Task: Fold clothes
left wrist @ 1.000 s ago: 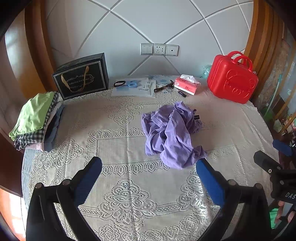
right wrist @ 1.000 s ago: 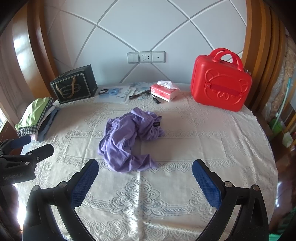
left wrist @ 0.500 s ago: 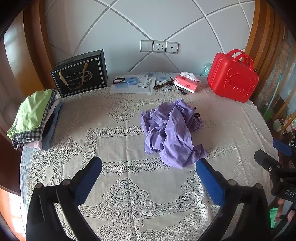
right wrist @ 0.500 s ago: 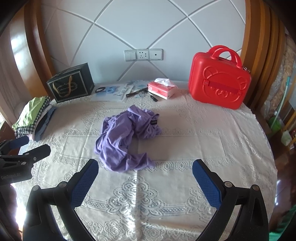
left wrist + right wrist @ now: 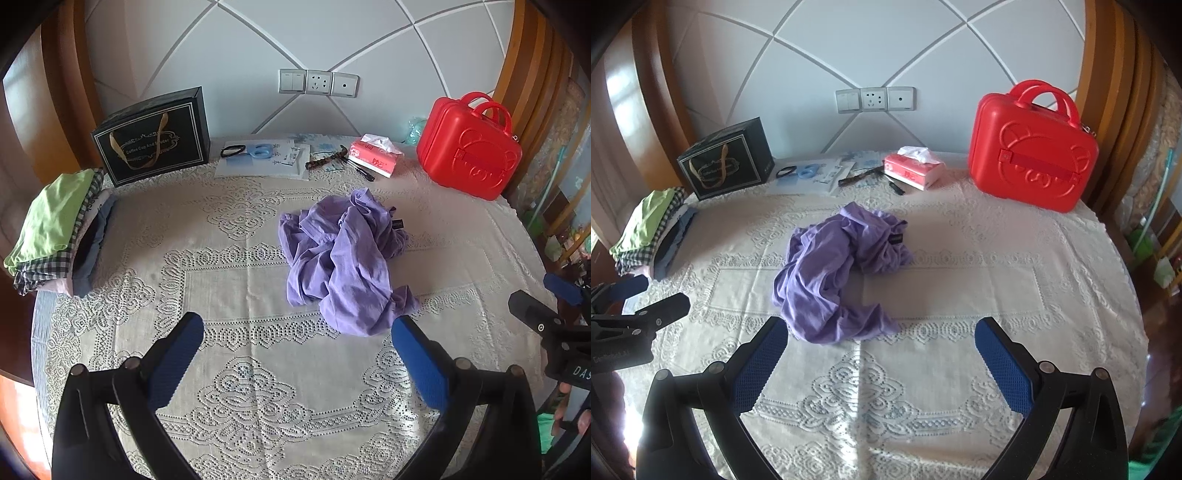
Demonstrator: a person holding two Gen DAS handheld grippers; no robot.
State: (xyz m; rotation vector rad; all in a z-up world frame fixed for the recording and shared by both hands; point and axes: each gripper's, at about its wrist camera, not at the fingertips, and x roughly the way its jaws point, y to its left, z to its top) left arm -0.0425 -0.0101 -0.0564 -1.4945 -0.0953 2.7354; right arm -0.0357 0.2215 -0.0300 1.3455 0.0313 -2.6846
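Lace-covered table (image 5: 258, 229), crumpled purple garment (image 5: 343, 258) ahead of both grippers (image 5: 297, 354) (image 5: 877, 354), jaws wide apart, empty.

Wall (image 5: 332, 40): pale grey-white panels divided by crossing diagonal grooves. Switch and socket plate (image 5: 318, 82): three units in a row, mounted at mid-wall. Wooden frame (image 5: 1115, 110): curved, orange-brown, bordering the panels on both sides. Tabletop (image 5: 960, 295): round, covered by a cream lace tablecloth (image 5: 258, 387) with floral openwork and a rectangular border. Floor (image 5: 1160, 332): dark reddish-brown, seen beyond the right edge. Light: daylight, bright patch at lower left.
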